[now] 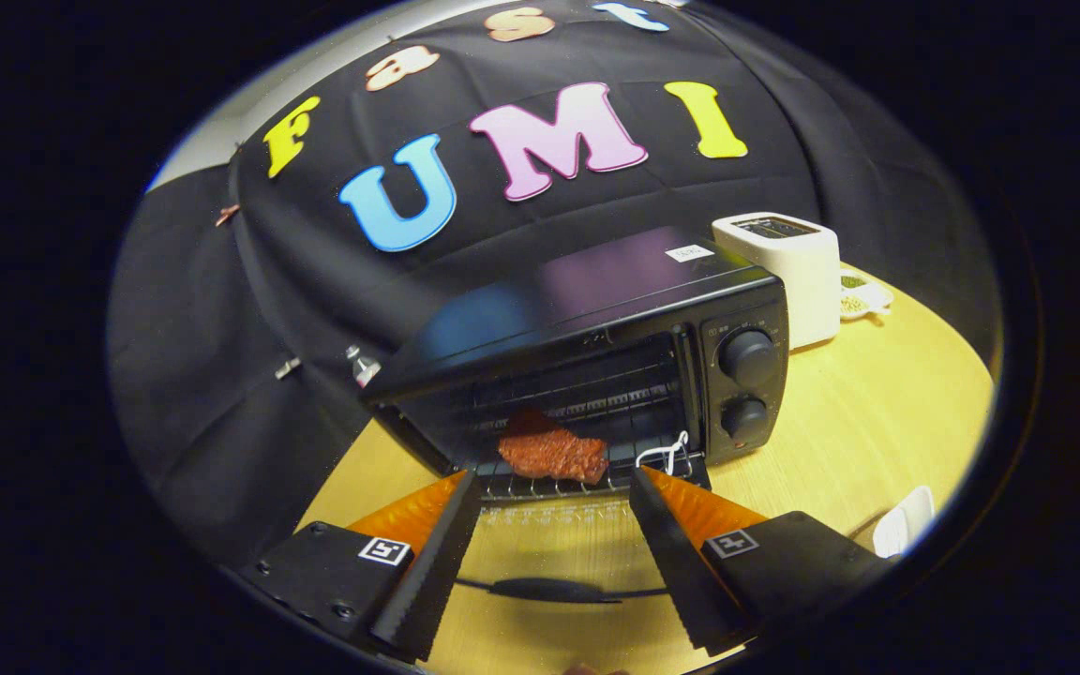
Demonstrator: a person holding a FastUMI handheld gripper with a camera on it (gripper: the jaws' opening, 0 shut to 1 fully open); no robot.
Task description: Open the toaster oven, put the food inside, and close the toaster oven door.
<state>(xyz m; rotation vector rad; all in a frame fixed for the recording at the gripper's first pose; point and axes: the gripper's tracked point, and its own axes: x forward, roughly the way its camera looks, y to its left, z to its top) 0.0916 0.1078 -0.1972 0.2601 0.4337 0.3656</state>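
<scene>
Jaws wide open, empty, over lowered oven door, door handle between them. Just ahead of fingertips: meat lying on rack at front of open oven, on wooden worktop. Two knobs on oven's right panel. Beyond oven, right: white toaster, small dish beside it. White object near right finger, unclear.

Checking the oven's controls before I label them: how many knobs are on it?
2, both on the oven's right panel: upper knob, lower knob directly below. The open tool holds nothing; none seem hidden.
</scene>
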